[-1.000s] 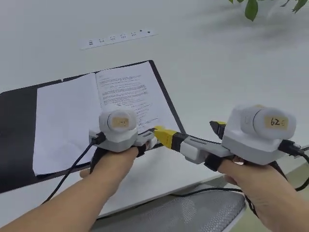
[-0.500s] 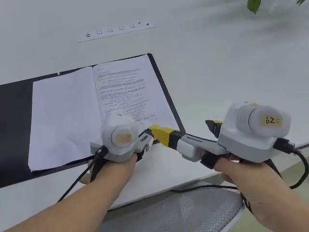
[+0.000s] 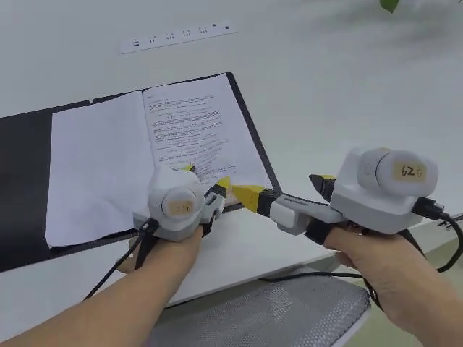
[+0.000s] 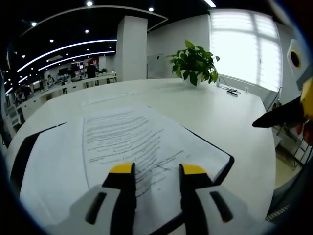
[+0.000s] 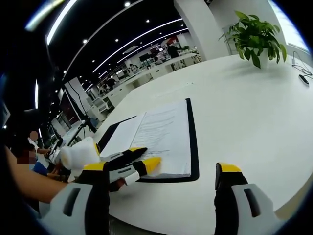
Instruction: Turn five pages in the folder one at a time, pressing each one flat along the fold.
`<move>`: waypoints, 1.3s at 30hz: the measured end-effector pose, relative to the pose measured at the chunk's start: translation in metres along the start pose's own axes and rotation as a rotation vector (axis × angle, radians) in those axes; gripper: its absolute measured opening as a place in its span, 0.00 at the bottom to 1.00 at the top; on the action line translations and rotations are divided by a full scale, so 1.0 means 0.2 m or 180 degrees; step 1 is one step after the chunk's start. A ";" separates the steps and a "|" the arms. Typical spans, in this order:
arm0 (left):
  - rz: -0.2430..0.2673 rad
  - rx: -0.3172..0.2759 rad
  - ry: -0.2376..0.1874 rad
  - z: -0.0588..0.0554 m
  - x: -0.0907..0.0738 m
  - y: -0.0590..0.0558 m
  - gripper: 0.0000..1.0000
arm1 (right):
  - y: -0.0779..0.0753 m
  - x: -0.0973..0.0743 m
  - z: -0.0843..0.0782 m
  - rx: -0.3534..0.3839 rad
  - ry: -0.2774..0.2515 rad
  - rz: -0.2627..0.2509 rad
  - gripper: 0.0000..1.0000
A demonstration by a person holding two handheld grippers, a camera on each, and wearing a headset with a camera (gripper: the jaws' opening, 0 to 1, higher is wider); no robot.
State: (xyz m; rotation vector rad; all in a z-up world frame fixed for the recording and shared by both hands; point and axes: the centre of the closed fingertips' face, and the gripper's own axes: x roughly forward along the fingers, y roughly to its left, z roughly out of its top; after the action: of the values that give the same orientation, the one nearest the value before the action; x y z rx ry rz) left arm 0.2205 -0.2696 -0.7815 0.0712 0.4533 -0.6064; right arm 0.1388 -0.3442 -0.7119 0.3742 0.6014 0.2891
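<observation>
Left gripper (image 4: 157,171) hovers w/ jaws partly apart, nothing between them, over the near right corner of the printed page (image 3: 189,126); contact can't be told. Right gripper (image 3: 283,189) gapes wide, empty, at the desk's (image 3: 347,94) near edge, just right of the open folder (image 3: 25,166). Beyond is bare desk, w/ a power strip (image 3: 177,36) far back.
</observation>
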 end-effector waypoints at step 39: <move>0.0066 -0.0222 -0.0047 0.01 0.00 0.06 0.16 | 0.13 0.28 -0.12 0.1371 0.0475 0.0460 0.39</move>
State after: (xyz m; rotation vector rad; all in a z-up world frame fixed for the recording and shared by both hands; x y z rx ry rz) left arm 0.2280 -0.2600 -0.7813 0.0050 0.4585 -0.5701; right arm 0.1656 -0.2934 -0.7462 0.8183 0.7862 0.3273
